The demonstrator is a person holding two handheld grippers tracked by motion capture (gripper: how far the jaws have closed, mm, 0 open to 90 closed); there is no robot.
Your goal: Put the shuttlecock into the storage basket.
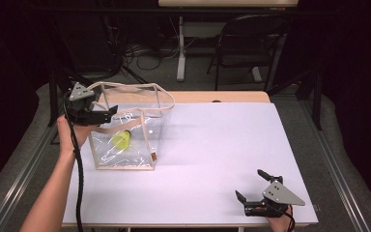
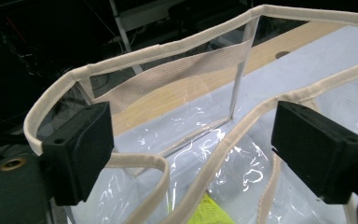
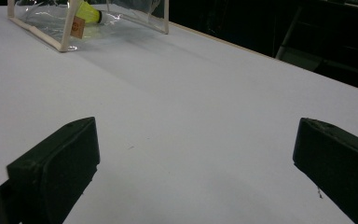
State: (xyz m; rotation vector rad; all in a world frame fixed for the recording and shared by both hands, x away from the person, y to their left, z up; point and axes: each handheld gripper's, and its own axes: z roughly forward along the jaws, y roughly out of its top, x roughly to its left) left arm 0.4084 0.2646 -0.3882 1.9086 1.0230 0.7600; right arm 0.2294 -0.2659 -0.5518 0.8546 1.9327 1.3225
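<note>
A: Item: clear bag (image 1: 125, 140), table's (image 1: 212, 145) left side, yellow object (image 1: 121, 139) lying inside. Step?

B: Left gripper (image 1: 107, 114) is hovering at the bag's rim (image 2: 135, 58), jaws wide, gripping nothing; right gripper (image 1: 252, 186) is idling open. Next likely calls for clearing the rim. Small tag (image 3: 78, 27) unreadable.

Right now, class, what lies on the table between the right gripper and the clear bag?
Nothing: in the high view, bare white table separates the right gripper from the bag.

One clear bag (image 1: 125, 140), seemingly one yellow item (image 1: 121, 140).
</note>
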